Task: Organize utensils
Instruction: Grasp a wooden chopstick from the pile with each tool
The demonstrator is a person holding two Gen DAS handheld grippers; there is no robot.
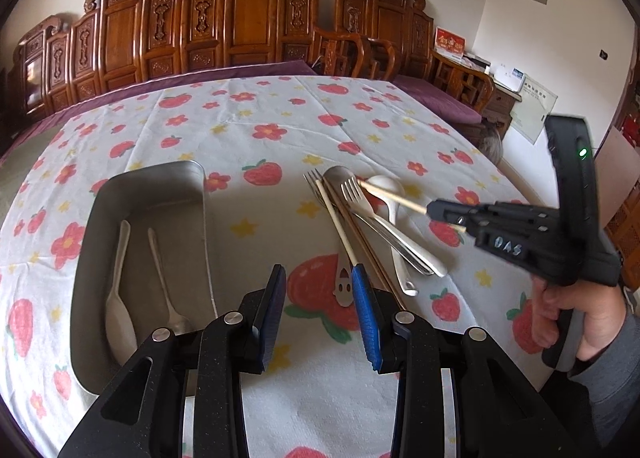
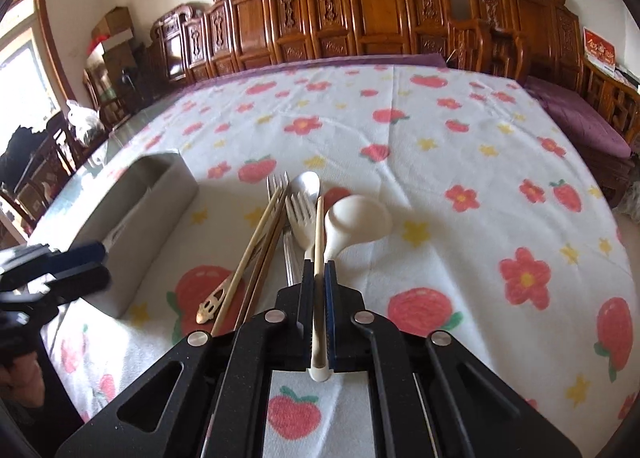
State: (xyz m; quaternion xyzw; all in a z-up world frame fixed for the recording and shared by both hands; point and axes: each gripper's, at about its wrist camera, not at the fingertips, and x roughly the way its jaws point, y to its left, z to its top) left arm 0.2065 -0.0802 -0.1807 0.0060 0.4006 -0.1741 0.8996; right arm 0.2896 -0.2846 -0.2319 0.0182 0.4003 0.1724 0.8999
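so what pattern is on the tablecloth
White tablecloth with red strawberries, flowers, yellow stars; clearest in right wrist view.

The tablecloth [image 1: 256, 105] is matt cloth, creased, printed with strawberries. The tray [image 1: 160, 185] looks like brushed metal — dull grey. In it lie 2 spoons [image 1: 120, 298], smooth and faintly glossy. The chopstick [image 2: 319, 225] is pale, matt wood; the fork [image 1: 384, 225] shiny metal. The ladle-shaped spoon [image 2: 356, 217] is glossy white — ceramic or plastic.

left gripper [image 1: 319, 312] – fingers parted, nothing between | right gripper [image 2: 319, 312] – fingers clamped together
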